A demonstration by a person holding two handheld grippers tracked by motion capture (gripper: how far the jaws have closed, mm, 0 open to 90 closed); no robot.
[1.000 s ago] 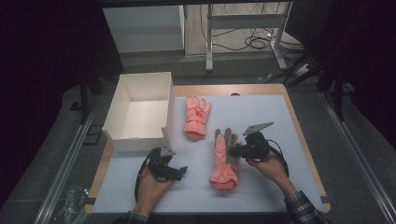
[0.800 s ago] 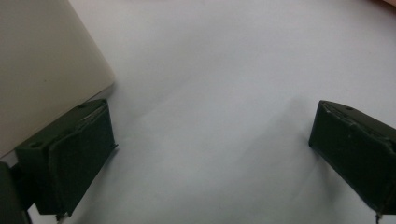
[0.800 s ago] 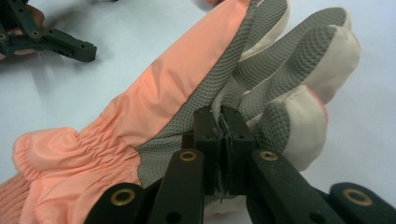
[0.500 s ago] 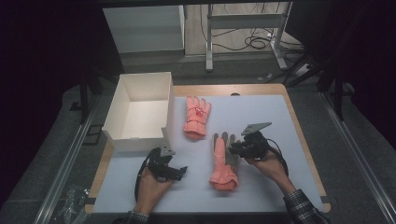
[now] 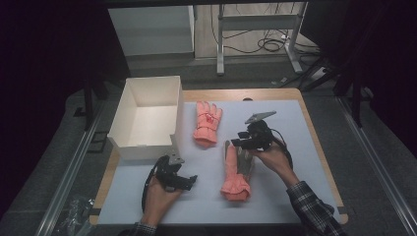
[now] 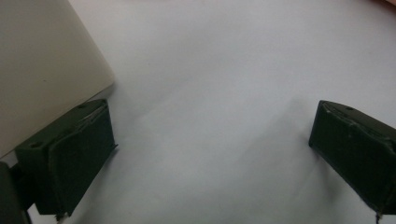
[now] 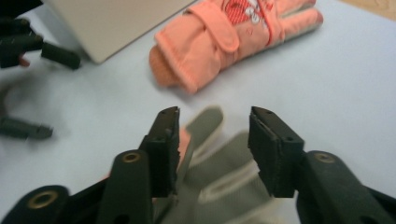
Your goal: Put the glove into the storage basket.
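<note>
The near glove [image 5: 236, 169] lies palm-up on the white mat [image 5: 305, 162], toward your right side, its grey fingers pointing away from you and its orange knitted cuff toward the table's front edge. Expect it to be light, padded and floppy: it will sag and fold from wherever you pinch it, and the grey palm fabric may slide a little between the pads. Your right gripper [image 7: 212, 140] hovers just above the fingertips, and its jaws have just been opening; they now stand partly apart with the grey fingers below and between them, the pads pressing on nothing. If you mean to lift this glove, a single finger is a poor hold, since the rest will dangle and swing. The thick cuff or the bulk of the palm should give a firmer bite. The far glove [image 5: 207, 121] lies back-up just beyond, beside the white box [image 5: 129, 112], with a strap and a small printed patch on it; it looks equally soft, and its cuff faces you. Your left gripper [image 5: 183, 181] rests low over the mat near the box's front corner, jaws wide apart and holding nothing, free to pin a cuff while the right takes hold.
</note>
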